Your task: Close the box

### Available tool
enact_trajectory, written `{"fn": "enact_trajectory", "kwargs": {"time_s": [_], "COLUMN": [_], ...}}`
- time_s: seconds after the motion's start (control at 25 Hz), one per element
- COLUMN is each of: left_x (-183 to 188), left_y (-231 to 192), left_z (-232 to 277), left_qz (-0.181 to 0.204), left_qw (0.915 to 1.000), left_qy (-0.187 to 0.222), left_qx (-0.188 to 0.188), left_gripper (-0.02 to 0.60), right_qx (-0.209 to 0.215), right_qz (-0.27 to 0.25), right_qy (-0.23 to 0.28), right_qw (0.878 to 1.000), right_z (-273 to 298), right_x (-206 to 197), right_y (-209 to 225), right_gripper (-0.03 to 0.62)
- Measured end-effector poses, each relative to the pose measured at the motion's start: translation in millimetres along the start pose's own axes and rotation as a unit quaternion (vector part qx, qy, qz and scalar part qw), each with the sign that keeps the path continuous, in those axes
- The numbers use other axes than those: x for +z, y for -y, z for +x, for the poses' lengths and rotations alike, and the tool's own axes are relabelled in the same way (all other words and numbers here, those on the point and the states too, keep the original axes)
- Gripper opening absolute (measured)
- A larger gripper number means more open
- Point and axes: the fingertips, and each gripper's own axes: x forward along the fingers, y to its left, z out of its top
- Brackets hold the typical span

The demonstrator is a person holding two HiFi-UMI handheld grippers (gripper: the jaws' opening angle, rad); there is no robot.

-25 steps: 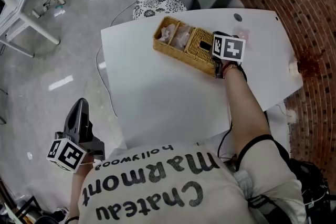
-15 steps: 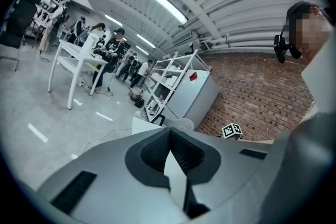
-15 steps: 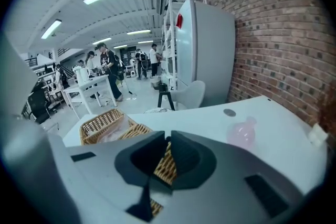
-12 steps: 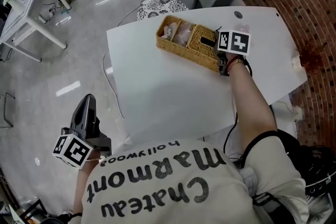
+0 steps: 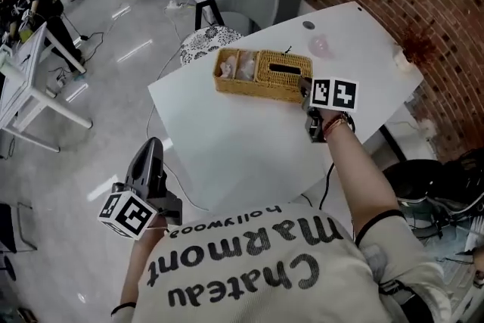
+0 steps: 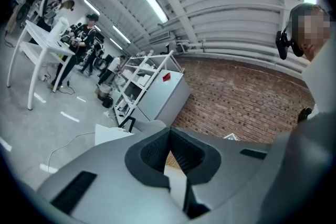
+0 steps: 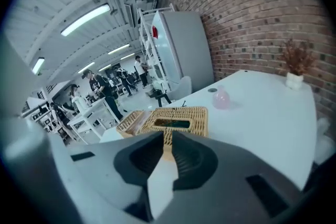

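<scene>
The wicker box (image 5: 261, 76) lies on the white table (image 5: 242, 140). A lid with a dark slot covers its right part, and the left compartment (image 5: 231, 66) stands uncovered with pale contents. My right gripper (image 5: 305, 89) hovers just off the box's right end. In the right gripper view the box (image 7: 173, 119) sits a little beyond the right gripper (image 7: 164, 136). Its jaws have just been opening and nothing is between them. My left gripper (image 5: 153, 145) hangs off the table's near left edge, over the floor, far from the box. The left gripper (image 6: 169, 132) has its tips together and holds nothing.
A pink bottle (image 5: 321, 46) stands behind the box, and a small vase with dried stems (image 5: 412, 53) sits at the table's right end by the brick wall. A grey chair (image 5: 257, 0) and a patterned stool (image 5: 212, 38) stand past the far edge.
My right gripper has let go of the box lid, drawn back from the box and parted its jaws. The left gripper has risen a little beside the table.
</scene>
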Motion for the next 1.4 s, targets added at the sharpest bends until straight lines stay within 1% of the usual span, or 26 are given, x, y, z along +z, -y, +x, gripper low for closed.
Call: {"fn": "enact_trajectory", "kwargs": {"time_s": [0.08,0.2,0.28,0.36,0.48,0.6,0.76,0.84,0.96,1.08,1.16,1.32,1.4], "left_x": [2,5,5,3,-2,-5,-5,-4,0,0,-1,-3,-3], "left_y": [4,10,14,15,11,3,-6,-9,-12,-17,-22,-26,-24], "left_z": [1,-4,-11,-21,-41,-61,-90,-104,-123,-139,-147,-157,-160], "left_qz": [0.002,0.003,0.004,0.003,-0.005,-0.009,-0.01,-0.009,-0.005,-0.001,0.003,0.008,0.01], "left_qw": [0.9997,0.9982,0.9966,0.995,0.9934,0.9922,0.9907,0.9898,0.989,0.9898,0.99,0.9895,0.9888], "left_qy": [-0.009,-0.022,-0.03,-0.038,-0.05,-0.058,-0.067,-0.07,-0.071,-0.075,-0.079,-0.082,-0.083], "left_qx": [-0.023,-0.056,-0.076,-0.092,-0.103,-0.11,-0.118,-0.124,-0.13,-0.121,-0.117,-0.119,-0.124], "left_gripper": [0.002,0.002,0.002,0.002,0.002,0.002,0.002,0.002,0.002,0.002,0.002,0.002,0.002], "right_qx": [0.002,0.007,0.006,0.007,0.018,0.03,0.065,0.076,0.089,0.101,0.091,0.053,0.047], "right_qz": [0.02,0.035,0.042,0.063,0.108,0.127,0.155,0.159,0.163,0.154,0.147,0.122,0.113], "right_qy": [0.008,0.004,0.0,0.002,0.02,0.051,0.082,0.095,0.13,0.155,0.154,0.146,0.145], "right_qw": [1.0,0.999,0.999,0.998,0.994,0.99,0.982,0.98,0.974,0.971,0.973,0.98,0.982], "right_z": [-20,-43,-57,-72,-95,-116,-141,-155,-178,-195,-199,-202,-205], "right_x": [-15,-44,-63,-82,-101,-110,-125,-132,-133,-137,-146,-167,-175], "right_y": [-12,-36,-53,-71,-101,-133,-174,-191,-210,-220,-222,-218,-219], "right_gripper": [0.05,0.049,0.047,0.044,0.031,0.021,0.021,0.018,0.003,0.003,0.003,0.003,0.003]}}
